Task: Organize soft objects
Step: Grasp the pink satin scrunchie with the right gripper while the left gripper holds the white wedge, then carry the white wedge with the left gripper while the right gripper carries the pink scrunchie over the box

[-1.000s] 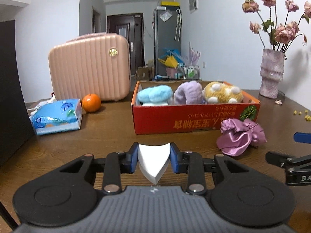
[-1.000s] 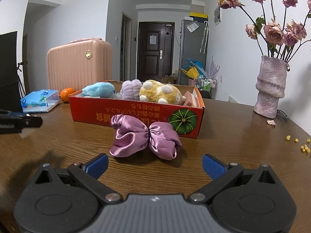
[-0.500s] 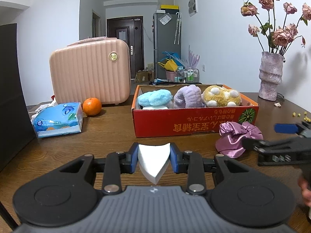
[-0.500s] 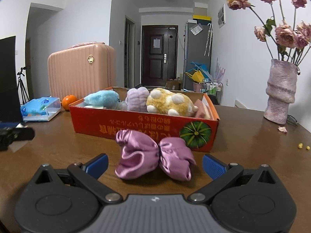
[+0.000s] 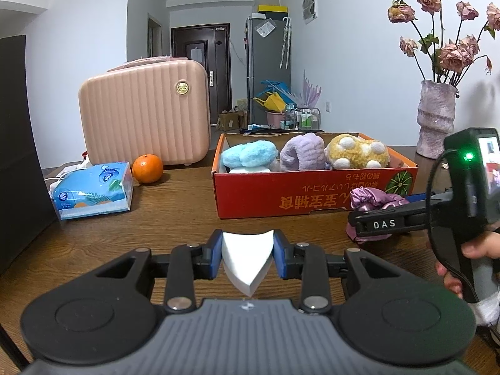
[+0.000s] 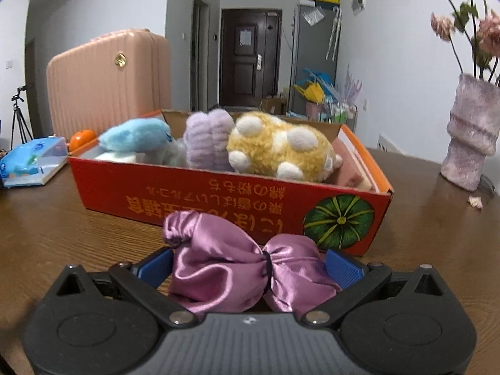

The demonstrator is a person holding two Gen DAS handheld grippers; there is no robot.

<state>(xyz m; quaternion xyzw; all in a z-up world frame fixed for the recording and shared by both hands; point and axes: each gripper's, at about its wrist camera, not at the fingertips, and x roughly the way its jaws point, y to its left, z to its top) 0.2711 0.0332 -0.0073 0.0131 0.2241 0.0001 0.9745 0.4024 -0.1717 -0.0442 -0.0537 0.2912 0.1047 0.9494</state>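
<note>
A white wedge-shaped sponge [image 5: 247, 257] is seen pinched between the blue pads of the left gripper [image 5: 247, 254], held above the wooden table [image 5: 175, 215]. The right gripper [image 6: 248, 267] is spread wide, its blue pads [image 6: 341, 268] flanking a purple satin bow [image 6: 237, 273] that lies on the table just in front of the red cardboard box [image 6: 218, 200]; whether the pads touch the fabric cannot be told. In the left wrist view the right gripper is seen gripped by a hand [image 5: 468, 254], with the bow partly hidden behind its finger. In the box, a blue plush [image 6: 134, 134], a lilac plush [image 6: 207, 143] and a yellow spotted plush [image 6: 278, 148] are lined up side by side. A tissue pack [image 5: 92, 190], an orange [image 5: 147, 168] and a pink suitcase [image 5: 143, 112] are noted left of the box, a vase [image 5: 436, 118] of dried roses to its right.
</note>
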